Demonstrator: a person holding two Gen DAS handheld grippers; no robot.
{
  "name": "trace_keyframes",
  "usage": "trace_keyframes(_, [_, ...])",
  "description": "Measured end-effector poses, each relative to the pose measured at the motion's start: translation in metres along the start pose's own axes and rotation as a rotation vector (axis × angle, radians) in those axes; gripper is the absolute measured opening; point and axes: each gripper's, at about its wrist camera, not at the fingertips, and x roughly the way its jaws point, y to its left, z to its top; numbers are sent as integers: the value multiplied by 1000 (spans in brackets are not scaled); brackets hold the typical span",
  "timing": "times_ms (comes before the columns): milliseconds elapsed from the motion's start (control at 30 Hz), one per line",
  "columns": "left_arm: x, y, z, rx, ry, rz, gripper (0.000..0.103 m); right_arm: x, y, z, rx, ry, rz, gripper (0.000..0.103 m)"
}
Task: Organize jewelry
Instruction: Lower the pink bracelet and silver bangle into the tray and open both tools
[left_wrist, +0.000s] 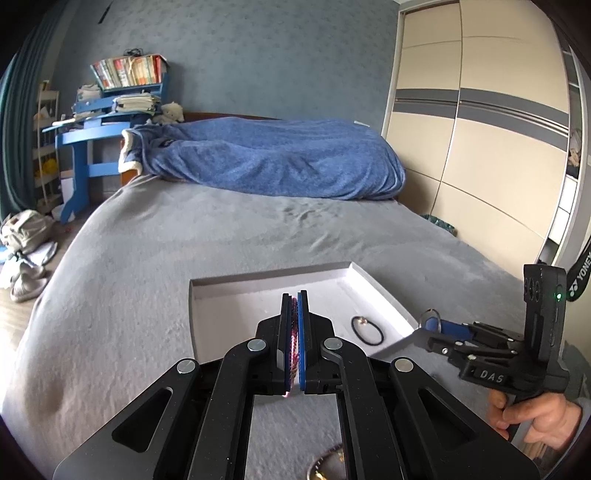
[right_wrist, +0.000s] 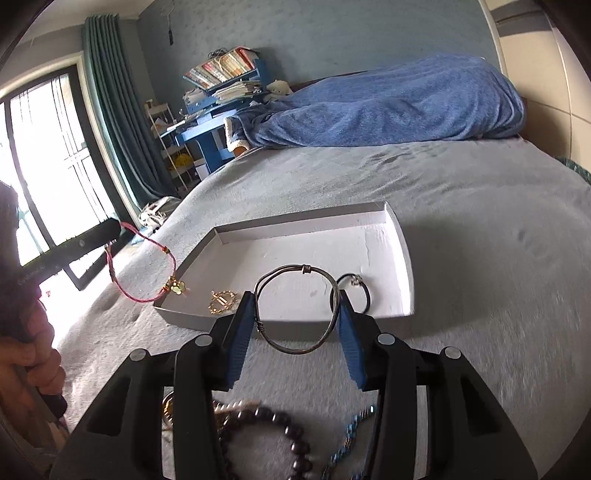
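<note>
We are pinching a pink cord bracelet (right_wrist: 147, 266) in the left gripper (left_wrist: 294, 295), jaws closed tight. Right gripper (right_wrist: 297, 314) is spanning a wire bangle (right_wrist: 295, 273), jaws wide, at the white tray (right_wrist: 402, 258) on the bed (right_wrist: 480, 206).

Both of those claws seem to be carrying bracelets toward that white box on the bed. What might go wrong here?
1. The right gripper holds the wire bangle only by its outer edges; it might spring free and fall short of the white tray.
2. The pink cord bracelet dangles from the left gripper, so its gold charm might catch on the tray rim.
</note>
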Motion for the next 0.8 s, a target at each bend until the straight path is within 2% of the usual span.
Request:
trace_keyframes(500, [76,10,16,28,48,9,3,63,2,35,-68,27,2,44])
trace_keyframes(800, [110,10,8,26,93,11,3,108,-1,28,-93,149,-53,44])
